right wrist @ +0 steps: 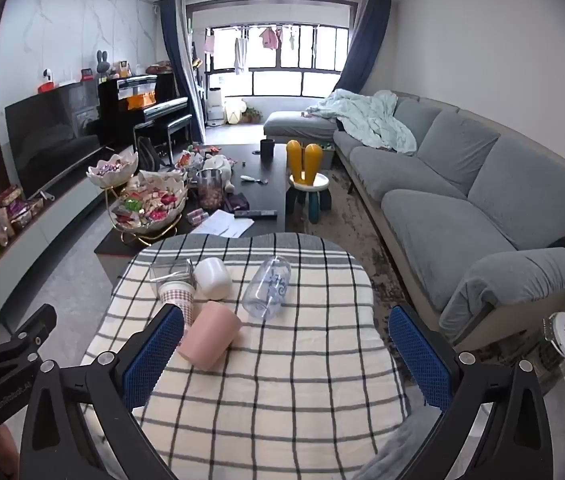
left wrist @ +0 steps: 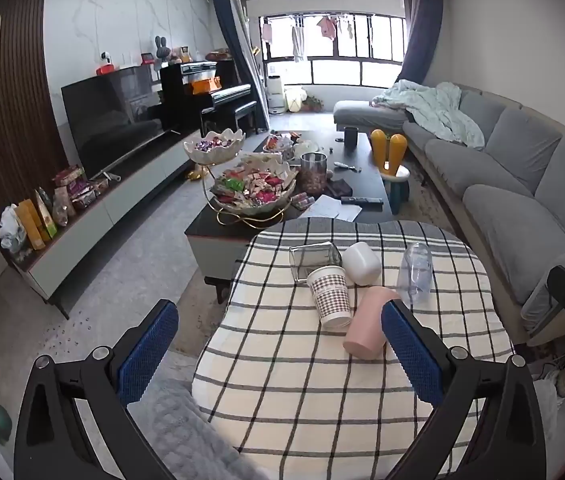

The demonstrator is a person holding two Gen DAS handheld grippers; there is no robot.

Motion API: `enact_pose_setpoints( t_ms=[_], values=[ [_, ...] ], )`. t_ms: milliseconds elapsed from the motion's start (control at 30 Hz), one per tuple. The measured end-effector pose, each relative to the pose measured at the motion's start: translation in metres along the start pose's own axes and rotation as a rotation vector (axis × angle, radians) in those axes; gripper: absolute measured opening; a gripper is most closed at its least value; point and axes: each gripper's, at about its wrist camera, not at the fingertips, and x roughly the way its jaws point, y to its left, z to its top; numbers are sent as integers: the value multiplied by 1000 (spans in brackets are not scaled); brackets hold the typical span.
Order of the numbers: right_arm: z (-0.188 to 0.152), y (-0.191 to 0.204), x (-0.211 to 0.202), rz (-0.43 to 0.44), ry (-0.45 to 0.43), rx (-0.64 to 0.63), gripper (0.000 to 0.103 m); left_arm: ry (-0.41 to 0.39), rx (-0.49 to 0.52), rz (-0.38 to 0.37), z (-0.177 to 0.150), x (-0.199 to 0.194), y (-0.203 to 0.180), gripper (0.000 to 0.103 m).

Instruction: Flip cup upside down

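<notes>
Your left gripper (left wrist: 280,354) and right gripper (right wrist: 286,354) both gape wide, holding nothing, over bare checked cloth (right wrist: 282,392) at 6 o'clock. Ahead at 12 lie five cups on their sides: pink cup (right wrist: 210,334), patterned paper cup (left wrist: 330,294), white cup (right wrist: 213,278), clear bottle-cup (right wrist: 266,290), and glass (left wrist: 314,258). The cloth's far edge lies just beyond them, before the coffee table (right wrist: 258,196).
</notes>
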Motion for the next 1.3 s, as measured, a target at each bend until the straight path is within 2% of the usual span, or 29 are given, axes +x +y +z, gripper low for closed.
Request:
enact_pose_setpoints(
  t_ms=[67, 100, 300, 667, 1300],
  values=[
    [0, 0, 0, -2, 5, -2, 103, -15, -7, 0, 0, -1, 0, 103],
    [0, -1, -2, 10, -24, 13, 103, -7, 6, 8, 0, 0, -1, 103],
    [0, 1, -1, 2, -6, 2, 103, -9, 14, 13, 0, 1, -3, 103],
    [5, 2, -4, 0, -11, -1, 103, -16, 11, 10, 19, -15, -1, 103],
    [6, 2, -7, -1, -18, -2, 103, -29, 11, 5, 15, -15, 1, 103]
  ],
)
